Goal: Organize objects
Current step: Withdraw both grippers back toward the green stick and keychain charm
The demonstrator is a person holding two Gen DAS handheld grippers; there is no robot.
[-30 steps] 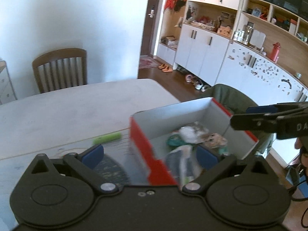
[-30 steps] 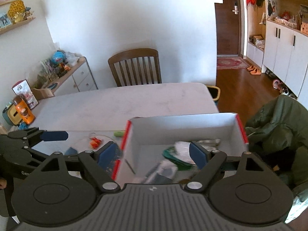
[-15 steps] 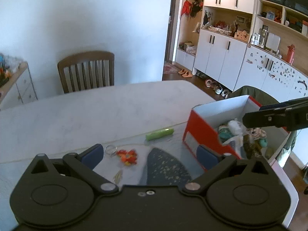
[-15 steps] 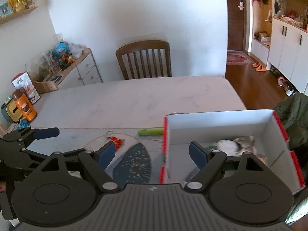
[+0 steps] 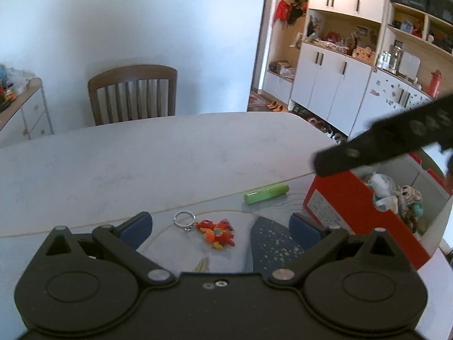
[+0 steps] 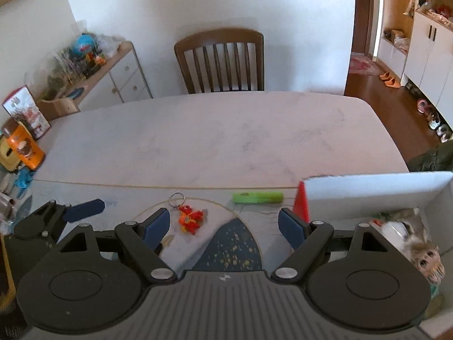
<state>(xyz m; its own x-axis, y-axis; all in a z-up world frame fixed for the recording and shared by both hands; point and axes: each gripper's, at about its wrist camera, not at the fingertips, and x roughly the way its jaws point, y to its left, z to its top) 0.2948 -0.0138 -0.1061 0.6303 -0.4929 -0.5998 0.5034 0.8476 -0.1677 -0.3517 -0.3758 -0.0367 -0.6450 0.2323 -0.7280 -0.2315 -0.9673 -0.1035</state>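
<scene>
A red-and-white box (image 5: 356, 206) (image 6: 365, 189) holding several small toys stands at the table's right. On the table mat lie a green tube (image 5: 266, 194) (image 6: 257, 197) and an orange-red keychain charm with a metal ring (image 5: 216, 229) (image 6: 191, 217). My left gripper (image 5: 220, 226) is open and empty above the keychain; in the right wrist view it shows at the left (image 6: 85, 208). My right gripper (image 6: 225, 223) is open and empty, hovering between keychain and box; one of its fingers (image 5: 382, 147) crosses above the box in the left wrist view.
A dark blue speckled patch (image 6: 232, 246) marks the mat near me. A wooden chair (image 6: 220, 59) stands at the table's far side. A low cabinet with clutter (image 6: 93, 70) sits left. An orange container (image 6: 24, 148) is at the table's left edge. White cupboards (image 5: 331, 85) line the right wall.
Both grippers have swung left, away from the box toward the keychain and green tube. The box has slid to the right edge of both views. Both stay open.
</scene>
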